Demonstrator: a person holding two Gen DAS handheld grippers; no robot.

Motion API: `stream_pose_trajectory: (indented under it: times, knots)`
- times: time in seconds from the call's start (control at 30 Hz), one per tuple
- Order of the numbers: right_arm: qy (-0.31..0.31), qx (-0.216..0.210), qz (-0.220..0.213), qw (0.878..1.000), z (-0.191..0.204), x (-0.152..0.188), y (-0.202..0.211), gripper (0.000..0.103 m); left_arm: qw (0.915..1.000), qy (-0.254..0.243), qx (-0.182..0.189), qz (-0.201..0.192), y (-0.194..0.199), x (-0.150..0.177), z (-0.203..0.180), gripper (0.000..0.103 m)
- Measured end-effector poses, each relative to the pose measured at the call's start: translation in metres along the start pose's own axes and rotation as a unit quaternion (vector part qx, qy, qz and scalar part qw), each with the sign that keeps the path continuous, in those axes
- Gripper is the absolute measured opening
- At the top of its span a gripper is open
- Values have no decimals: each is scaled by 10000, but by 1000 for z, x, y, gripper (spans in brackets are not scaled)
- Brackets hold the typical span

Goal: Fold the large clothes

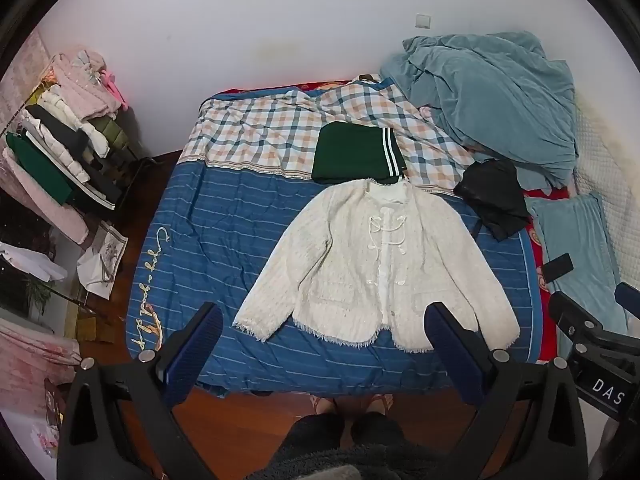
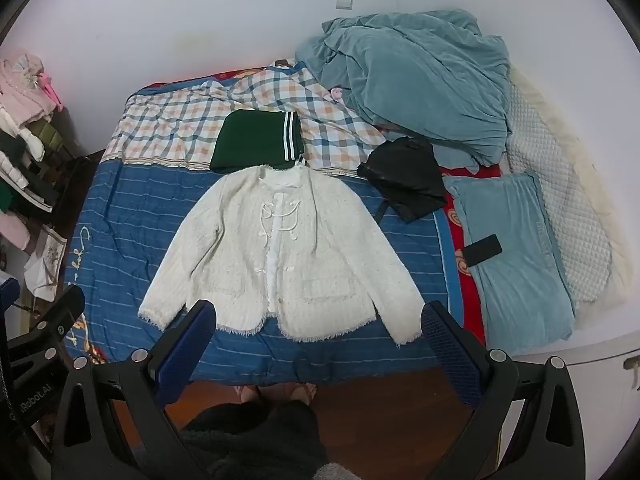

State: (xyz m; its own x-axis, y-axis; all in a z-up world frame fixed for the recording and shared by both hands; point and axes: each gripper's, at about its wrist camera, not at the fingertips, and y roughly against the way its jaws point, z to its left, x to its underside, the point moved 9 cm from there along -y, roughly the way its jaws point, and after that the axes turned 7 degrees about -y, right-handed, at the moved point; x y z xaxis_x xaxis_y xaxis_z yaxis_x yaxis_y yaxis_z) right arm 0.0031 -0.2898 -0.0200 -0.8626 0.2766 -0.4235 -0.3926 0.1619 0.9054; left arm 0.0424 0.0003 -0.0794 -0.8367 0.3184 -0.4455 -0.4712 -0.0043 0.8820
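Looking through the left wrist camera first: the left gripper is hovering above the near edge of the bed, its two blue-padded fingers standing wide apart and gripping nothing. A white cardigan is lying spread flat, front up, on the blue striped bedcover, sleeves angling outward and fringed hem toward the camera. A folded green garment with white stripes is sitting just beyond the cardigan's collar, touching it. A black garment is lying to the right of the cardigan, apart from it, and a heap of blue blanket is piling up behind that. A rack of clothes is standing at the left. Switching to the right wrist camera: the right gripper is likewise hanging over the near bed edge, fingers spread wide with nothing between them. The cardigan is lying flat between the fingers in view, the green garment at its collar, the black garment to its right. A phone is resting on a blue towel at the right.
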Motion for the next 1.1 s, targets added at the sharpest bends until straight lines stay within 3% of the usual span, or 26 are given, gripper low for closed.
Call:
stream_pose_trajectory:
  times: [1.1]
  knots:
    - [64, 25, -6, 10000, 10, 9, 9, 103, 9999, 79, 25, -65, 6, 7, 10, 103]
